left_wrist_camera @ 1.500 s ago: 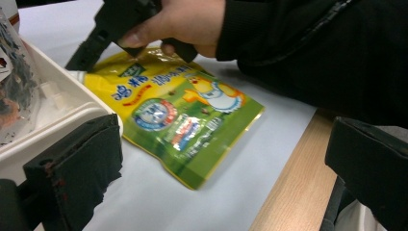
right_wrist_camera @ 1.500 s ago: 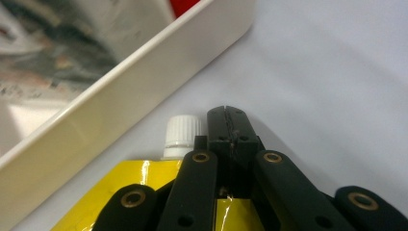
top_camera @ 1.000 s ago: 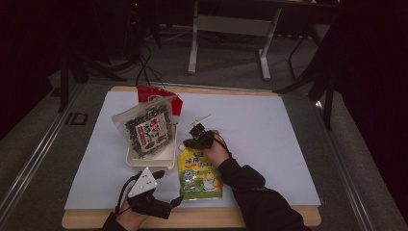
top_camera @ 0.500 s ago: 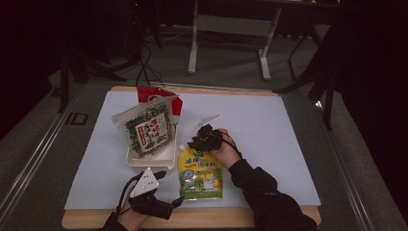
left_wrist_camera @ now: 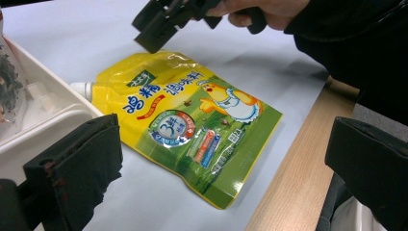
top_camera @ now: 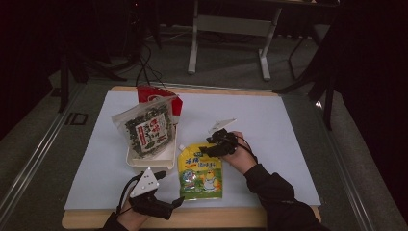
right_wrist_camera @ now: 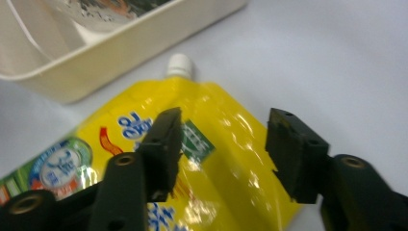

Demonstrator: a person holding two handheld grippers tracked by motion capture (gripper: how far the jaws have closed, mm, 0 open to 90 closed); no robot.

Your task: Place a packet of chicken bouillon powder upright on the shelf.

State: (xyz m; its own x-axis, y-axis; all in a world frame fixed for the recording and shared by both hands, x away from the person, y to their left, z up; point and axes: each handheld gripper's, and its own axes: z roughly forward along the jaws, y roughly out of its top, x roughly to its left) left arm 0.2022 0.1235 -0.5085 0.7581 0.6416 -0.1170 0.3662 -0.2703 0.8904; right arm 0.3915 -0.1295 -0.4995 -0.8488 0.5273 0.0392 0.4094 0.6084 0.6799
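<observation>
Two jaws just opened on the right gripper (top_camera: pixel 208 148), nothing between them now. Let go of the yellow pouch (top_camera: pixel 201 172), left flat on the near side of the white mat (top_camera: pixel 269 130), just right of the cream tray (top_camera: pixel 144 161). Probably set down for good. Left gripper (top_camera: pixel 168 190) wide open too, empty.

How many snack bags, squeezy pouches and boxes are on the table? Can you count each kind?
Snack bags: 2, the seaweed bag and the red bag behind it
Yellow spout pouch: 1
Cream tray: 1
Total: 4
</observation>
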